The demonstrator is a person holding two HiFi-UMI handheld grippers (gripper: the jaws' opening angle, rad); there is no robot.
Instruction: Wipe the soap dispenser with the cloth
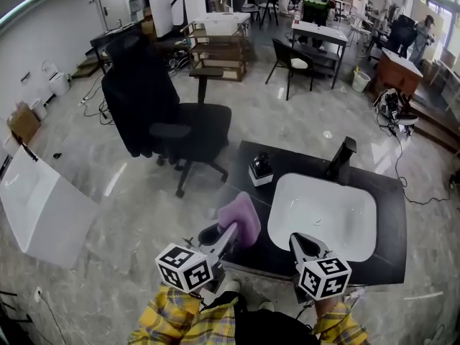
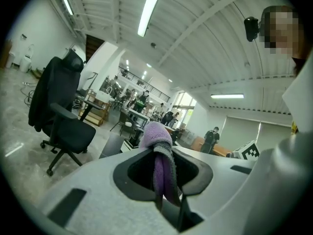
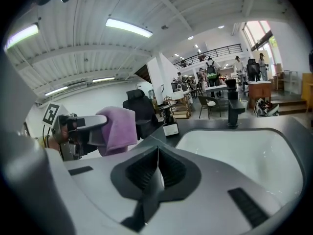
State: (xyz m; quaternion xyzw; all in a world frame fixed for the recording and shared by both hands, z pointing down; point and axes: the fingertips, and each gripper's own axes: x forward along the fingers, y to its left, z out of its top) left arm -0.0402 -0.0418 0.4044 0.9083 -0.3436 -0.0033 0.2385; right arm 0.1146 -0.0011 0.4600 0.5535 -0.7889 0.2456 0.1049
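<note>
Above the white rectangular basin (image 1: 323, 214) the space is free. At its far side stand a tall black faucet (image 1: 342, 157), right, and a small black-and-white soap dispenser (image 1: 260, 169), left.

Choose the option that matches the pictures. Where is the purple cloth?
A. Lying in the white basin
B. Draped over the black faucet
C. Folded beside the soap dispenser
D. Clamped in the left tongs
D: the left gripper view shows the purple cloth pinched between the left tongs, held up off the counter.
</note>
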